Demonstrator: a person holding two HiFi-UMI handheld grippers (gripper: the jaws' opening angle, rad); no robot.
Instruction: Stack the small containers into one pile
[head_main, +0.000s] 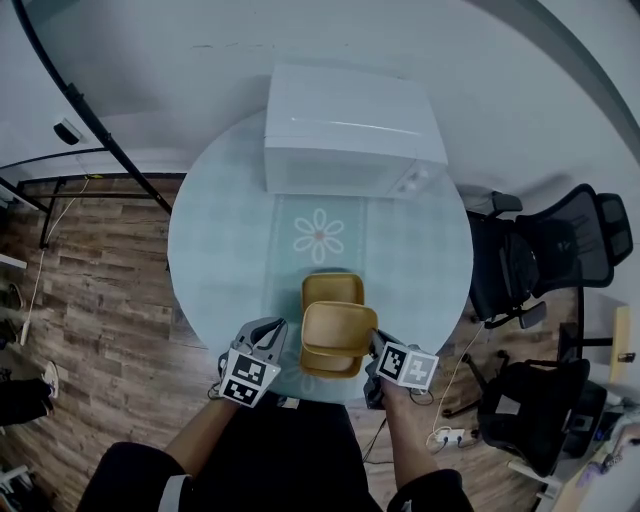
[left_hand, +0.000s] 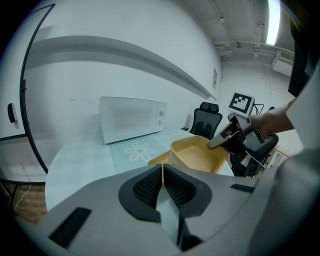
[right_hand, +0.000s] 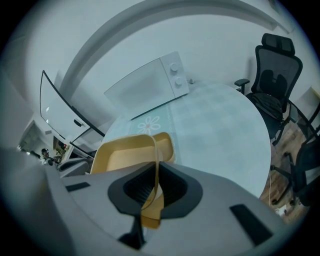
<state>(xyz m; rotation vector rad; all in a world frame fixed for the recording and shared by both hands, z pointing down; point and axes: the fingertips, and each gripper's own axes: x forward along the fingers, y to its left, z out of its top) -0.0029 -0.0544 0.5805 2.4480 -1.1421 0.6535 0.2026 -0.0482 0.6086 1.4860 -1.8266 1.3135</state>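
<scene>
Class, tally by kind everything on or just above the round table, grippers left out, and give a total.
Yellow containers: 2, the resting container and the lifted container
White microwave: 1
Flower mat: 1
Total: 4

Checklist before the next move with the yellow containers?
1. Right claw grip on held container: ok, jaws clamped on its wall.
2. Target container upright on table: ok.
3. Held container centred over target: not ok, it overlaps only the target's near edge.
4. Left claw out of the way: ok, shut, empty, beside the containers.
5. Another container under the held one: cannot tell.
6. Microwave clear of path: ok, far side of table.
</scene>
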